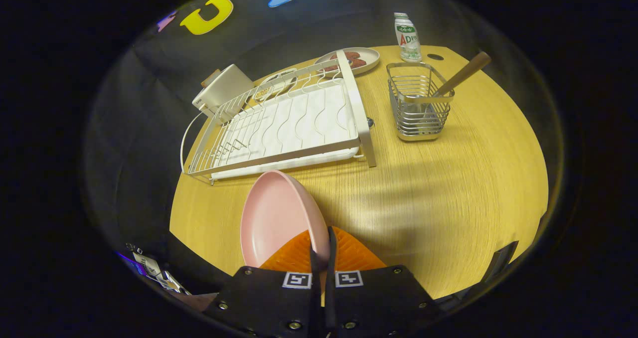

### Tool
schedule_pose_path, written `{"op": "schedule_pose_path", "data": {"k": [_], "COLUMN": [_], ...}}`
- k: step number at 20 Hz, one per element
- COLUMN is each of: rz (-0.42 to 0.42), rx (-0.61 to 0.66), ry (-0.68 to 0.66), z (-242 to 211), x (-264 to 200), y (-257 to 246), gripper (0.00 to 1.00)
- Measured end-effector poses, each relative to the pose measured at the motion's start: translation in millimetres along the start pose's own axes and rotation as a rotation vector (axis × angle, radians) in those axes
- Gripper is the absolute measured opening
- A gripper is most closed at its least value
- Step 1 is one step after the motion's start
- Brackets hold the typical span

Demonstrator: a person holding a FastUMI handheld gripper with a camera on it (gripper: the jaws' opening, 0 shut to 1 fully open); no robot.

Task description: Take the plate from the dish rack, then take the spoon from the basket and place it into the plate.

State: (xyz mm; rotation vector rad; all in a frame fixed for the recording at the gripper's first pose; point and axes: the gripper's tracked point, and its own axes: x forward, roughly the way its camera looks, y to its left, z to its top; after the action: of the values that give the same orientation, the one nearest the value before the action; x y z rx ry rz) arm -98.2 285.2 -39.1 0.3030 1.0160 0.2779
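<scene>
A pink plate (276, 218) is held tilted on edge above the wooden table (448, 193), its rim pinched between my orange fingers (349, 251). My gripper (321, 251) is shut on that rim. Beyond the plate lies the white wire dish rack (284, 123), with no plate standing in its slots. To the right of the rack stands a metal wire basket (419, 101). A spoon (461, 75) leans in it, its handle sticking out up and to the right.
A small bottle (407, 38) stands behind the basket. A plate with brownish food (355, 59) sits at the rack's far end, a patterned dish (274, 84) and a white box (223, 91) beside its far left. Bare wood lies right of the held plate.
</scene>
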Motion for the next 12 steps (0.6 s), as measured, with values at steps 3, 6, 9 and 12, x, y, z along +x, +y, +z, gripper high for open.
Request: {"op": "schedule_pose_path", "data": {"k": [3,6,9,12], "rz": [0.049,0.063,0.000,-0.026], "rx": [0.040,0.062,-0.004,-0.023], "ry": [0.001,-0.023,-0.040,-0.098], "z": [-8.4,-4.7,-4.0,7.6], "x": [11.1,14.6,17.2,5.7], "y": [-3.6,-10.1,-28.5,-38.8], "gripper": [0.03,0.08,0.12,0.16]}}
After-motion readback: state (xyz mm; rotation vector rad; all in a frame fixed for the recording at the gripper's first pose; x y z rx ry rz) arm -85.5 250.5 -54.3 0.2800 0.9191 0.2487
